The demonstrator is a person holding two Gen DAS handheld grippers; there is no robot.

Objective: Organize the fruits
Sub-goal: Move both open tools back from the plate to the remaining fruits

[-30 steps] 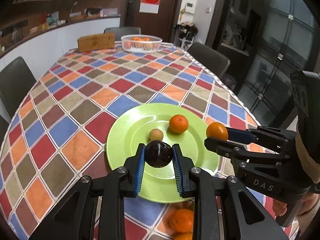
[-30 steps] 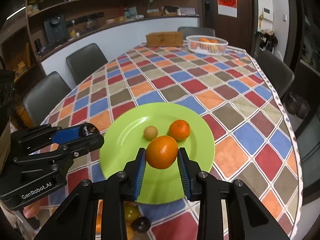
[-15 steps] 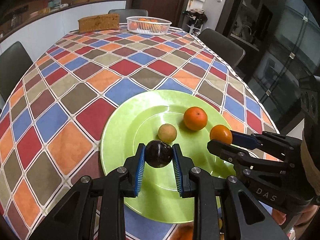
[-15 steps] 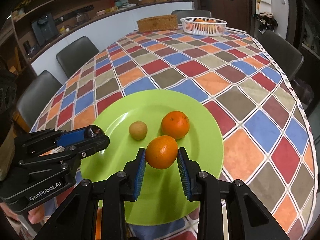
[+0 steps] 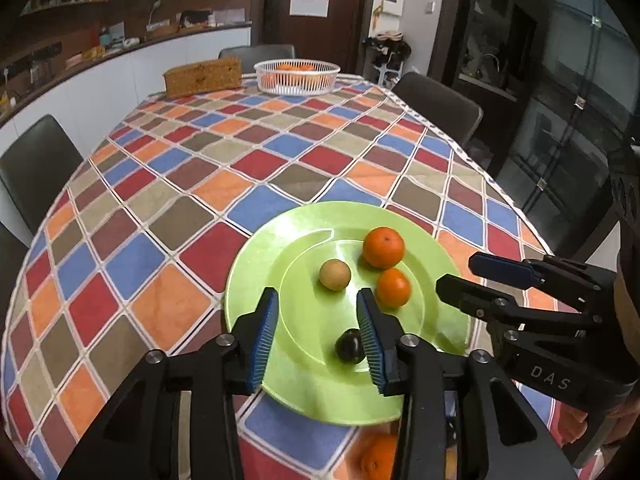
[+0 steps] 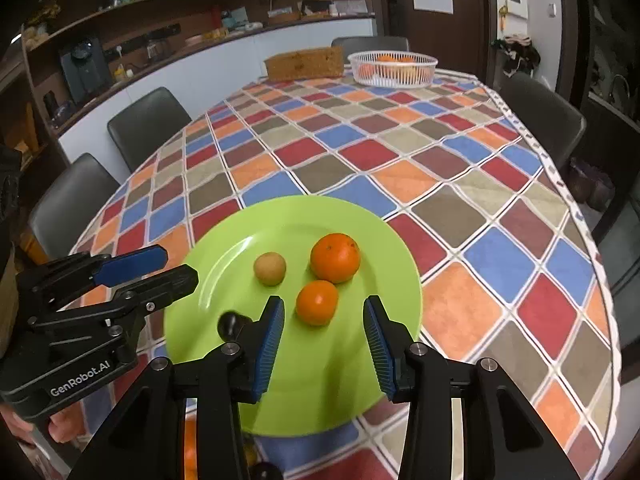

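Left gripper: jaws just been opening, gripping nothing.
Dark fruit: lying on green plate, beside the right finger.
Right gripper: jaws just been opening, gripping nothing.
Small orange: sitting on the plate, near its middle.

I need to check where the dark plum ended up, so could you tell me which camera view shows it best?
The left wrist view: the dark plum lies sharp on the green plate. In the right wrist view it is blurred and partly hidden.
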